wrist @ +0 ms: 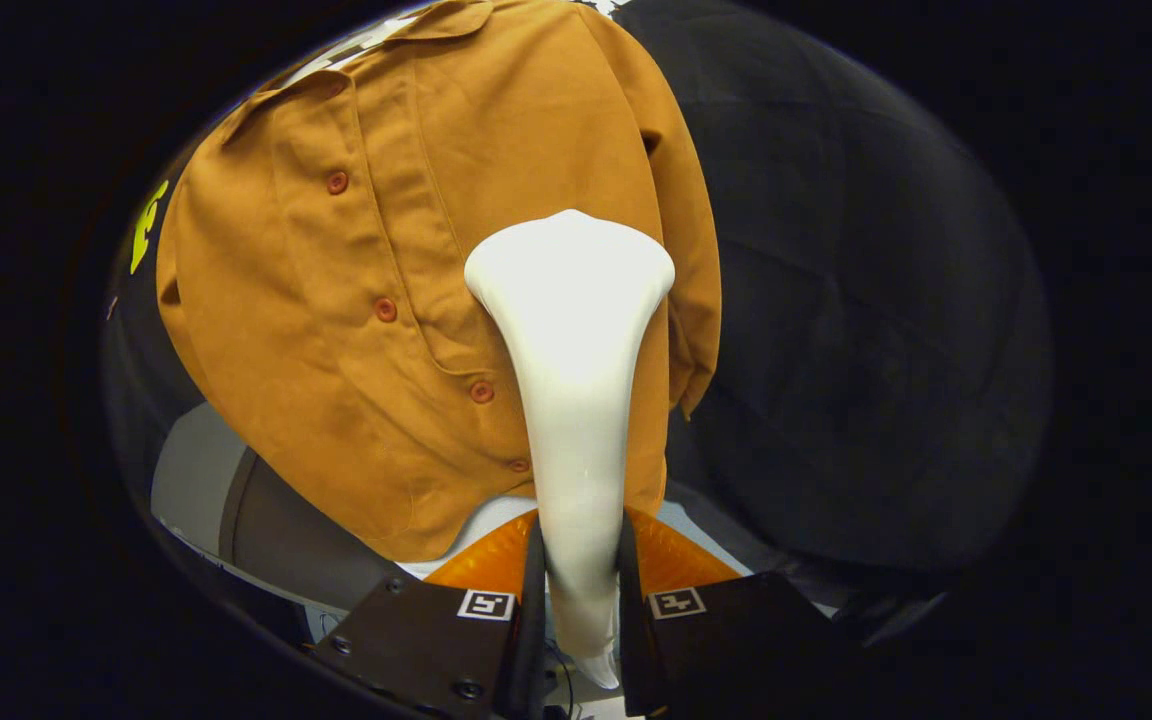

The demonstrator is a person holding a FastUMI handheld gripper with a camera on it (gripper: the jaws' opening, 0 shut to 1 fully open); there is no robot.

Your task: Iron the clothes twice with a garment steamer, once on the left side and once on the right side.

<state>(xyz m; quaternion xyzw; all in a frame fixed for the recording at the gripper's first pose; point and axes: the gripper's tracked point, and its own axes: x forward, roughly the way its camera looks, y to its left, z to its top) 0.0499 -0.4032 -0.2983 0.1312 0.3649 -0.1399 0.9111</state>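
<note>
Gripper view showed the gripper (581, 560) closed on the white garment steamer (573, 400), both fingers (531, 590) pressing against the narrow handle from either side. The handle ran up from between the fingers and widened into a broad, flat head well beyond the fingertips. That head stood against the front of a brown button-up shirt (366, 300), which hung ahead of the gripper before the black cloth wall (866, 330). The steamer's head lay over the part of the shirt beside the button placket, between the row of reddish buttons (385, 309) and the sleeve (686, 290) that hung down at the shirt's far edge. Whether the head touched the fabric or sat just off it could not be told. The shirt's collar sat at the top, tilted, and its hem fell just above the fingers, partly behind the steamer's handle. Below the hem, a pale surface (191, 470) and a grey rounded shape (276, 540) showed beside the fingers, too unclear to name.
</note>
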